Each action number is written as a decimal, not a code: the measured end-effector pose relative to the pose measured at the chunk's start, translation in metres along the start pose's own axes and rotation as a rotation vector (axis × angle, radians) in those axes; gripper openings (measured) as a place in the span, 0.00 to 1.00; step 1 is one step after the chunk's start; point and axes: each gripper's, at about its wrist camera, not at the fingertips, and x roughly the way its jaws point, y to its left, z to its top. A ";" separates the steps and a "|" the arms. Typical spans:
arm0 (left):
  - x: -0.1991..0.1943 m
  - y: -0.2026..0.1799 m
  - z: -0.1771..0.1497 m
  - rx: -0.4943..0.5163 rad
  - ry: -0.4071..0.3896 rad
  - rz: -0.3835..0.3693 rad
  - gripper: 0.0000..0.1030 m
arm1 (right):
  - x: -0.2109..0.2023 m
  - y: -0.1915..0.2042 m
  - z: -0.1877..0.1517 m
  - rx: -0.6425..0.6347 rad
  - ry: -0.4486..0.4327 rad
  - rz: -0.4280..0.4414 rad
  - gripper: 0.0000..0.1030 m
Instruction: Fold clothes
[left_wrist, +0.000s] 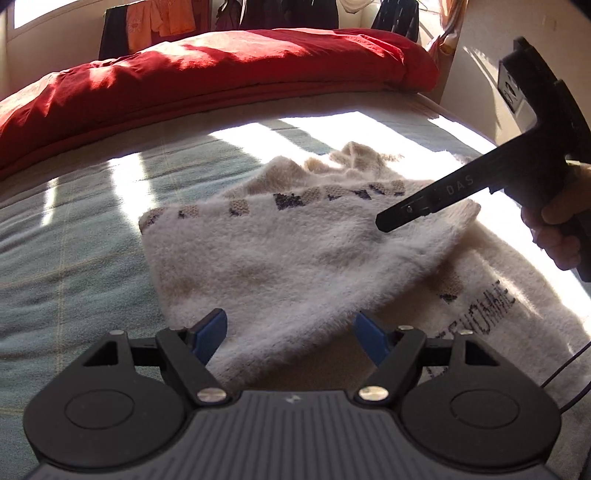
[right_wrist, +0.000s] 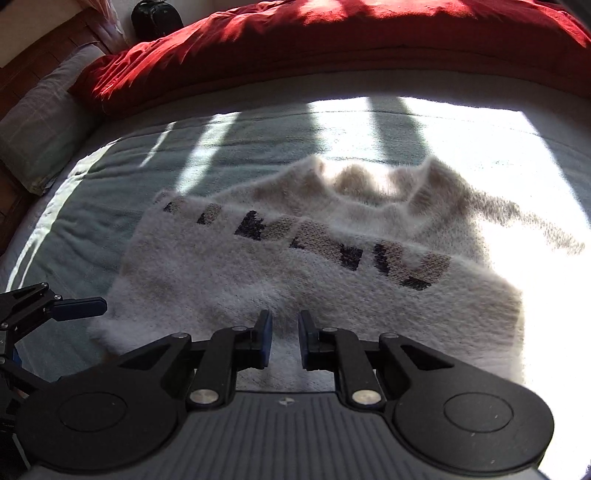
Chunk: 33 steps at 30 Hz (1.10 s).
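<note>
Sweater (right_wrist: 314, 280) folded on bed (right_wrist: 92, 221) | left gripper (left_wrist: 290, 338) spread over hem | right gripper (right_wrist: 285, 341) narrowly parted above it, empty

Hard sunlight blows out the bed cover (right_wrist: 480, 155), striped by shadows; fisheye bends the edges.

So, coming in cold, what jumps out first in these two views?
The fluffy cream sweater with dark blocky lettering lies partly folded mid-bed in hard sunlight. Behind it a red duvet is bunched along the far side of the bed. Both grippers, left gripper and right gripper, sit open above the sweater's near edge.
</note>
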 end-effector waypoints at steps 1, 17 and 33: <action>0.001 0.000 -0.001 -0.003 0.005 0.004 0.74 | -0.001 0.004 0.004 -0.006 -0.001 0.014 0.17; 0.006 0.009 -0.015 -0.108 -0.059 -0.025 0.76 | 0.082 0.148 0.089 -0.524 0.136 0.200 0.16; 0.003 0.016 -0.023 -0.158 -0.103 -0.065 0.78 | 0.127 0.166 0.096 -0.674 0.139 0.135 0.13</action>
